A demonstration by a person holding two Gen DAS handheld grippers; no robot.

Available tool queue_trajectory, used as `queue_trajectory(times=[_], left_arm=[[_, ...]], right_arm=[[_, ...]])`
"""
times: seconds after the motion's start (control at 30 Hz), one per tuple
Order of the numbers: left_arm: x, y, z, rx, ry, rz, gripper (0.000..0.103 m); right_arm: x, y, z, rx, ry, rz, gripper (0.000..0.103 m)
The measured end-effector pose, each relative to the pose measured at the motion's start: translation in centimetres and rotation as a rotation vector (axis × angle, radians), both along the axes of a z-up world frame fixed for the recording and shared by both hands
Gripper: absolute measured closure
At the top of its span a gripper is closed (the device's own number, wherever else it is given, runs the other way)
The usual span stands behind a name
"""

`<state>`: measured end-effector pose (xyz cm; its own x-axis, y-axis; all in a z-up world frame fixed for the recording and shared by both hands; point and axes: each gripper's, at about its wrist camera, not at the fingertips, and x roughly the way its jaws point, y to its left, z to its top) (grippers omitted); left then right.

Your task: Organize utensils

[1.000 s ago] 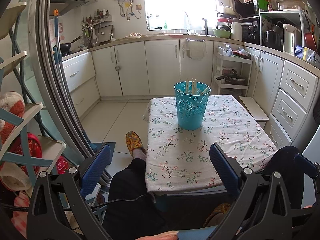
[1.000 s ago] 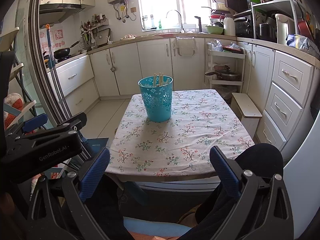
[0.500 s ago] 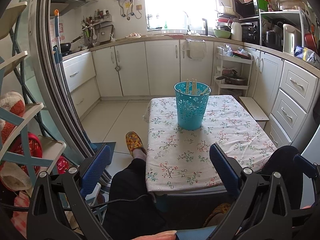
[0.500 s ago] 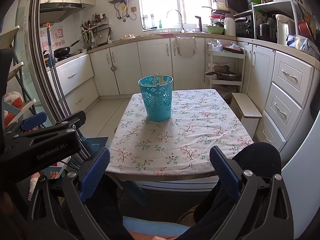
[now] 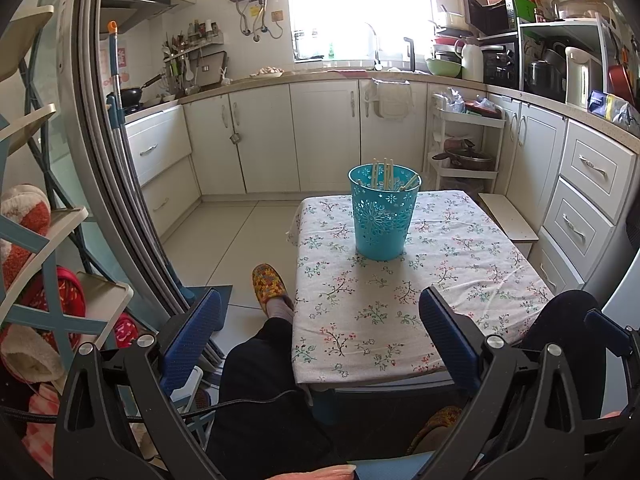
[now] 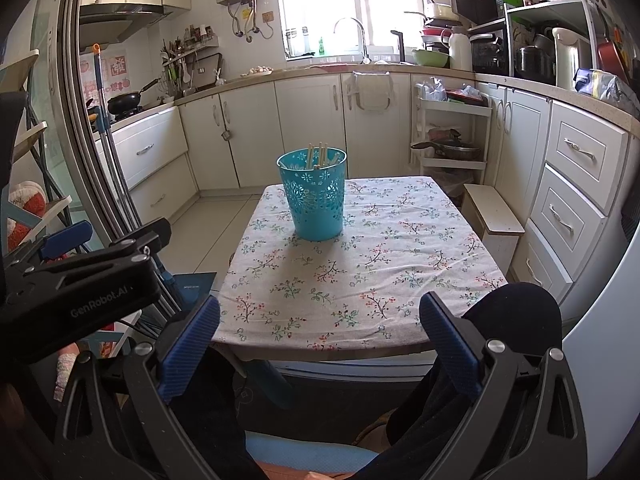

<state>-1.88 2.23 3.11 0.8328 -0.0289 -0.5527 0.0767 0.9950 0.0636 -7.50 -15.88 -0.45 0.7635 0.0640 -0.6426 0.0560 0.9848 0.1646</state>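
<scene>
Nothing has moved — both hand-held grippers, left (image 5: 320,320) and right (image 6: 320,324), gape empty before the chopstick bucket (image 6: 313,196).

Kitchen: white base cabinets (image 5: 324,136) under an L-shaped countertop (image 6: 520,88). Bright window (image 5: 356,4) above the sink. Pale tiled floor (image 5: 224,240). White trolley rack (image 6: 450,136) beside the drawers (image 6: 576,184).
</scene>
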Motion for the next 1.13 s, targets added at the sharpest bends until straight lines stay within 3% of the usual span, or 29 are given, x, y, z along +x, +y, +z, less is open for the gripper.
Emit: queue_trajectory(times=[0.47,0.63,0.97,1.13], left_arm=[[1.1,0.1,-0.6,-0.025,0.016,-0.037,0.008],[2.3,-0.7,-0.9,0.018,0.0,-0.025,0.008],[8.3,-1.9,-2.9,0.011,0.091,-0.032,0.008],[11.6,-2.0,-4.6,-0.001,0.148,-0.017,0.008]], right_arm=[[1.3,-0.5,-1.3,0.028,0.054,0.0,0.007],[2.8,-1.1,-2.7,0.071,0.113,-0.012,0.007],[10.4,-5.0,-6.9,0.087,0.238,-0.099,0.007],[16.1,-7.5,-11.1,0.062,0.34,-0.145,0.007]])
